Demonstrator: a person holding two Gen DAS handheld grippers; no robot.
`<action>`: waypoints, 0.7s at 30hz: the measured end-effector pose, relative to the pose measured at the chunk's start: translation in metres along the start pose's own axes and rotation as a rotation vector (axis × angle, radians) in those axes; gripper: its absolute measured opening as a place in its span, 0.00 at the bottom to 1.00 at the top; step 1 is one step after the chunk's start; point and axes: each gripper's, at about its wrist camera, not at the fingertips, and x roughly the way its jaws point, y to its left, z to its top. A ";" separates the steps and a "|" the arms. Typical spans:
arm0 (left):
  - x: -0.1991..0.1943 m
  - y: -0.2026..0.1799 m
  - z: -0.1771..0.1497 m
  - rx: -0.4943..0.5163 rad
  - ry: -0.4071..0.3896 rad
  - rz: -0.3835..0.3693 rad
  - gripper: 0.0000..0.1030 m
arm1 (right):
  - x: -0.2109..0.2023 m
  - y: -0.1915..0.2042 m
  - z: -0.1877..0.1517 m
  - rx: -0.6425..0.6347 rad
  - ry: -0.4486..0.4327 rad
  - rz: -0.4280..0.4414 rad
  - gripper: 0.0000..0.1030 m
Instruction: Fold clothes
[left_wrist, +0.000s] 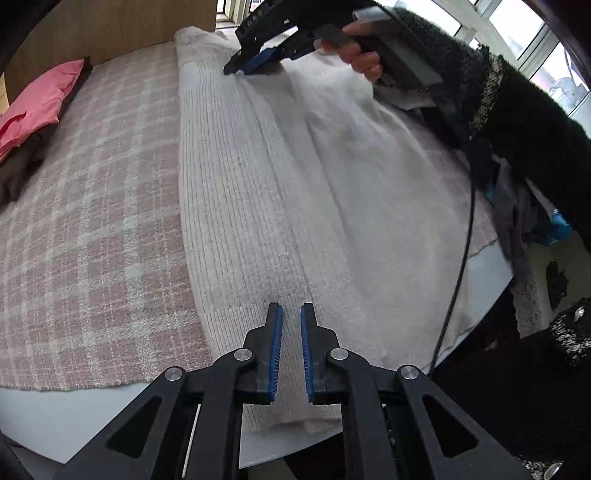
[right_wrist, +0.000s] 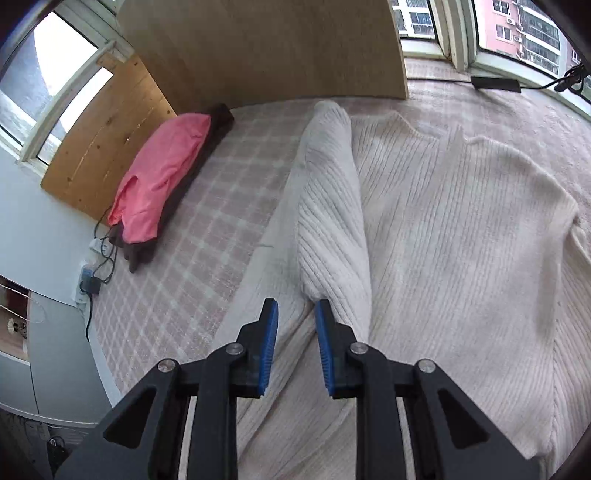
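A cream ribbed sweater (left_wrist: 258, 177) lies spread on the pink plaid bed cover (left_wrist: 92, 221); its left part is folded over the body. My left gripper (left_wrist: 291, 314) is open, empty, low over the sweater's near hem. My right gripper (left_wrist: 240, 68) shows at the sweater's far end, tips down at the fabric. In the right wrist view the right gripper (right_wrist: 295, 310) is open; the folded sleeve (right_wrist: 332, 206) of the sweater (right_wrist: 461, 240) ends just at its right finger (right_wrist: 325, 328), not pinched.
A folded pink garment on a dark one (left_wrist: 33, 110) lies at the cover's left edge, also in the right wrist view (right_wrist: 162, 173). A wooden headboard (right_wrist: 266, 48) stands behind. A black cable (left_wrist: 461, 258) hangs at the bed's right edge, beside a clothes pile (left_wrist: 524, 229).
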 end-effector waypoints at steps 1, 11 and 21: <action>-0.002 -0.002 -0.001 0.007 0.004 0.010 0.08 | -0.007 -0.006 -0.003 0.017 -0.002 0.009 0.20; -0.016 -0.104 0.028 0.193 -0.046 -0.184 0.28 | -0.200 -0.120 -0.077 0.015 -0.218 -0.394 0.53; 0.028 -0.173 0.009 0.276 0.078 -0.165 0.35 | -0.248 -0.147 -0.134 -0.063 -0.173 -0.365 0.53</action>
